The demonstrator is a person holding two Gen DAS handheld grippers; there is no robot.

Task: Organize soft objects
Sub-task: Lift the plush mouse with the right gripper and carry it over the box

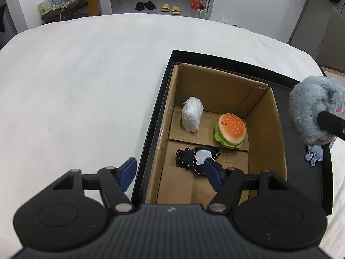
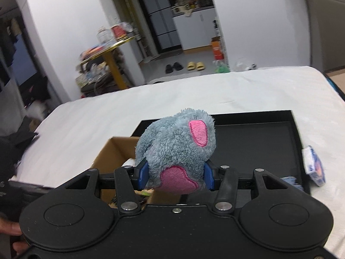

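Right claw (image 2: pixel 175 176) first, hard up against the lens: your blue pads (image 2: pixel 143 173) are squeezed in on both flanks of the grey plush toy (image 2: pixel 176 149), low on its body by the pink patch, and it's carried in the air over the near end of the black tray (image 2: pixel 256 140). Good bite, but soft fur sags, so keep that pressure even while you travel. Your target looks like the cardboard box (image 1: pixel 217 86) sitting in the tray; swing across its rim before you drop, not into the wall. Inside, the burger plush (image 1: pixel 231 130) and the white wrapped bundle (image 1: pixel 192 117) take the far section, and the black knitted piece (image 1: pixel 189 158) lies in the near one. I'd aim for the open floor between them and lower until the toy rests before letting go. Left claw (image 1: pixel 170 172) stands wide with nothing in it, one finger outside the box's left wall, the other above the knitted piece; keep it out of the way. Everything sits on the white bed (image 1: pixel 86 86), so expect the tray to give a little.
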